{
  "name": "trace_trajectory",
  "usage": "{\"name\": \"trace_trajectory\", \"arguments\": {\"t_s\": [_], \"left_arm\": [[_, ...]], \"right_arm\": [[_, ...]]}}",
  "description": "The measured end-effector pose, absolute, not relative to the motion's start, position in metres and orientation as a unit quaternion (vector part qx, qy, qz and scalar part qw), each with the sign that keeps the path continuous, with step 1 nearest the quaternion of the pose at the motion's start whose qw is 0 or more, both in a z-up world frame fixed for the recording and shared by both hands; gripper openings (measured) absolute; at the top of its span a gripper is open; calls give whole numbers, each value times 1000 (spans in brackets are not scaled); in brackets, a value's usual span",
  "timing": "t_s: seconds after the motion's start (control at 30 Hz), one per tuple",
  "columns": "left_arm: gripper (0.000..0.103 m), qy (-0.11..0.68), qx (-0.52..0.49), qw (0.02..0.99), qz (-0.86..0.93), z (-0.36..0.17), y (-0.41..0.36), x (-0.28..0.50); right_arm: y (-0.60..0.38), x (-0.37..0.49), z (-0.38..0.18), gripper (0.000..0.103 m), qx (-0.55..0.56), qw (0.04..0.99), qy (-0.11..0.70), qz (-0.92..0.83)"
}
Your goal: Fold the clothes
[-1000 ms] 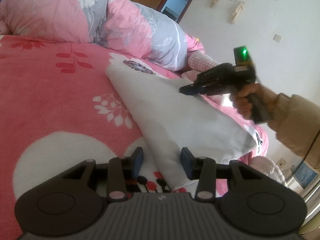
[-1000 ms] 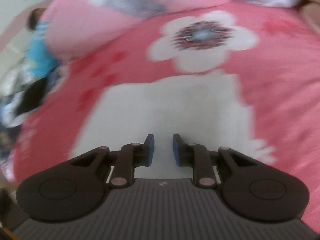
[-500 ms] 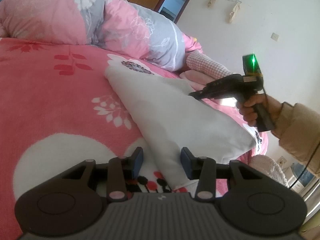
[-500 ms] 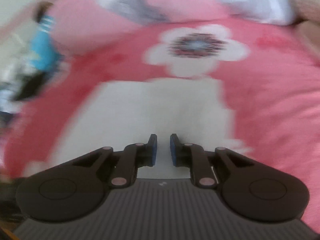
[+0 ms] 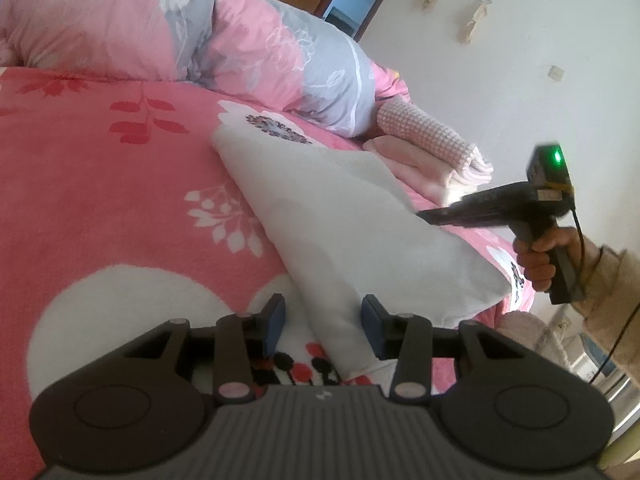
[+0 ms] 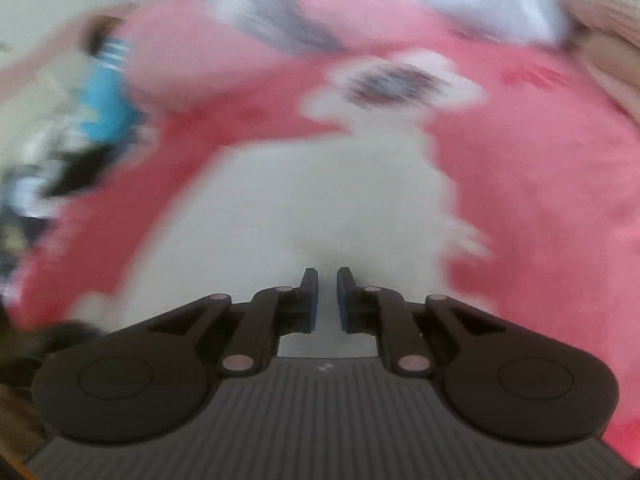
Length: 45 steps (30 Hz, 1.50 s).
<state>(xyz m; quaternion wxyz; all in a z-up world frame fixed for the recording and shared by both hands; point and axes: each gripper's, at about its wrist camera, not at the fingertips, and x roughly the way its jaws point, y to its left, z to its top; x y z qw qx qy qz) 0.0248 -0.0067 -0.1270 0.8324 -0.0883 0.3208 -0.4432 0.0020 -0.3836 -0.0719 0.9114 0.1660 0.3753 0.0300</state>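
Blurred white garment [image 6: 304, 200] on pink blanket [image 6: 540, 180]

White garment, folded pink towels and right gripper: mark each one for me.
white garment [image 5: 352, 236], left wrist view, middle of its flat upper face
folded pink towels [image 5: 436, 160], left wrist view, the waffle-textured top one
right gripper [image 5: 426, 216], left wrist view, tip of its fingers

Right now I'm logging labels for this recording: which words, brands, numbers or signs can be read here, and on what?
No readable text in either view.
Left claw: tiny white mark on its body, too small to read.
Blanket: flower and leaf patterns only, no words.
Right wrist view: blurred, nothing legible.
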Motion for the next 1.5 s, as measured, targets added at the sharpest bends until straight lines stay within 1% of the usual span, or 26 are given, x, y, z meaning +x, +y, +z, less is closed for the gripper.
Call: {"name": "trace_trajectory", "arguments": {"t_s": [0.03,0.07,0.1,0.2,0.27,0.37,0.43,0.5,0.53,0.57,0.63,0.7,0.77,0.87,1.0,1.13,1.23,1.3,1.37,1.4,1.47,1.5], "left_arm": [[43,325,-88,833,-440,-126,-7,25],[43,329,-88,833,-437,-125,-8,25],[44,333,-88,833,-433,-124,-8,25],[44,345,-80,837,-418,-119,-12,24],[44,350,-70,840,-407,-116,-16,22],[46,359,-57,846,-390,-111,-23,20],[47,364,-51,849,-380,-108,-26,17],[48,367,-43,851,-373,-105,-29,15],[49,367,-38,853,-370,-104,-31,14],[49,368,-34,854,-367,-103,-32,13],[50,369,-29,855,-364,-102,-35,12],[52,370,-26,856,-360,-102,-38,11],[54,371,-19,857,-356,-101,-41,10],[55,370,-11,859,-353,-100,-43,8],[55,370,-10,860,-351,-99,-43,7],[57,370,-8,861,-350,-99,-43,6],[58,370,-8,861,-348,-99,-43,5],[60,370,-11,862,-345,-98,-42,4],[63,370,-15,864,-340,-97,-42,2],[64,370,-13,866,-336,-95,-42,-1],[72,370,-5,869,-328,-91,-41,-6],[74,370,-1,871,-324,-89,-41,-8]], "right_arm": [[-395,-4,-73,0,181,911,370,-10],[-406,-11,-71,8,195,909,363,-68],[-413,-19,-69,8,212,907,351,-91],[-421,-44,-61,8,269,909,308,-79],[-414,-52,-60,8,302,908,289,-29],[-390,-45,-66,10,300,906,295,49],[-377,-40,-73,14,296,901,305,88],[-380,-40,-85,13,293,895,326,81],[-386,-49,-86,8,294,897,324,56],[-393,-60,-86,9,296,900,319,25],[-408,-83,-85,16,300,903,306,-37],[-419,-103,-83,16,312,903,286,-78],[-417,-118,-78,16,341,905,246,-59],[-390,-119,-68,16,332,917,220,16],[-344,-94,-75,16,315,911,241,109],[-331,-91,-102,15,293,909,289,69],[-338,-113,-107,15,310,906,285,52],[-338,-130,-101,18,306,909,283,28],[-336,-144,-94,24,300,915,270,18],[-336,-149,-91,25,304,916,261,20],[-334,-150,-89,29,321,914,244,34],[-332,-148,-87,31,324,915,239,39]]}}
